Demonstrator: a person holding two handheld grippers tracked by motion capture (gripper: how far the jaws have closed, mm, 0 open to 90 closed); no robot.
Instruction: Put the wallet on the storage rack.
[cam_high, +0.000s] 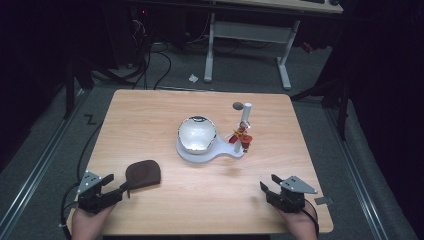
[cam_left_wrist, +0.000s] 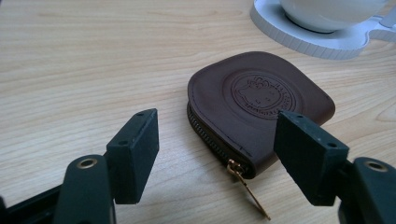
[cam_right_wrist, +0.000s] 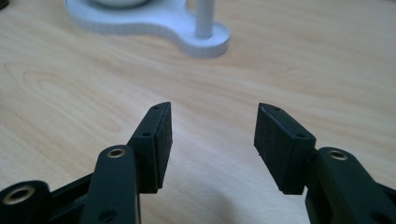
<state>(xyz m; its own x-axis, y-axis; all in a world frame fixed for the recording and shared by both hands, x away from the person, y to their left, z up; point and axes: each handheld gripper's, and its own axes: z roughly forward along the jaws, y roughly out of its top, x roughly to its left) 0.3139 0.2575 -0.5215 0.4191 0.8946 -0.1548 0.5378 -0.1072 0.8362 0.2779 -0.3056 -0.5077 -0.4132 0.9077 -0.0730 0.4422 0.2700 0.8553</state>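
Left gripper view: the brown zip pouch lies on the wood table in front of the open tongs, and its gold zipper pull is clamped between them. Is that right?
Not quite. The pouch does lie on the table before the open left tongs, but the zipper pull is not clamped: it lies loose on the table between the pads, touching neither. The left gripper view shows this.

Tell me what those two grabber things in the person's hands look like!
Both are black. The left gripper and the right gripper each carry a grey three-cornered plate on top. Each has two jaws ending in flat, rectangular black pads with small screw holes along the edge, and brass-coloured rings sit in the arms behind them. A black cable trails from the left one. No sleeves show at the hands.
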